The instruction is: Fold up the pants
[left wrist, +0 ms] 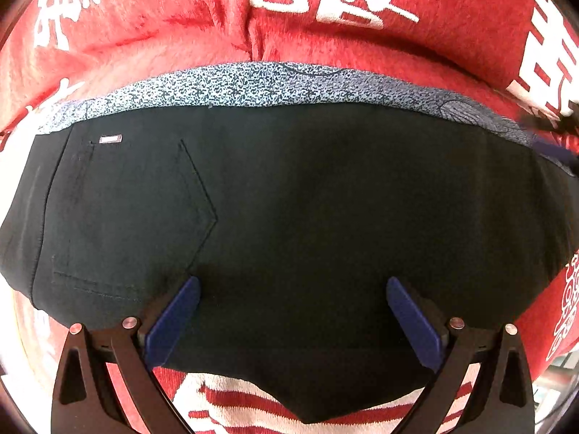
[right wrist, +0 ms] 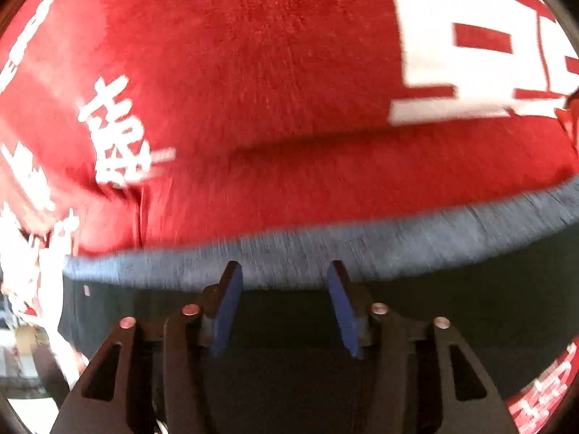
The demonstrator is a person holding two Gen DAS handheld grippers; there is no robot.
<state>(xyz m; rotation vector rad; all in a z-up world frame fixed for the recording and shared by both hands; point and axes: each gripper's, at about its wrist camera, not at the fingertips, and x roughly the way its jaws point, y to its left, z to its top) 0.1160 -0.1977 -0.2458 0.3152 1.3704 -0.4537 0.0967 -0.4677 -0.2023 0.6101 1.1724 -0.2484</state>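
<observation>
Black pants (left wrist: 307, 199) lie flat and folded on a red blanket (left wrist: 181, 36) with white characters; a back pocket and a small label show at the left. A speckled blue-grey cloth (left wrist: 253, 85) peeks out along their far edge. My left gripper (left wrist: 293, 285) hangs open just above the pants, its blue pads wide apart with nothing between them. In the blurred right wrist view, my right gripper (right wrist: 286, 271) is open over the far edge of the pants (right wrist: 452, 307), where the speckled cloth (right wrist: 289, 249) runs. Nothing sits between its pads.
The red blanket (right wrist: 271, 90) covers the whole surface around the pants and has folds and a ridge beyond them. At the far left of the right wrist view, the blanket's edge drops off to a cluttered area (right wrist: 21, 343).
</observation>
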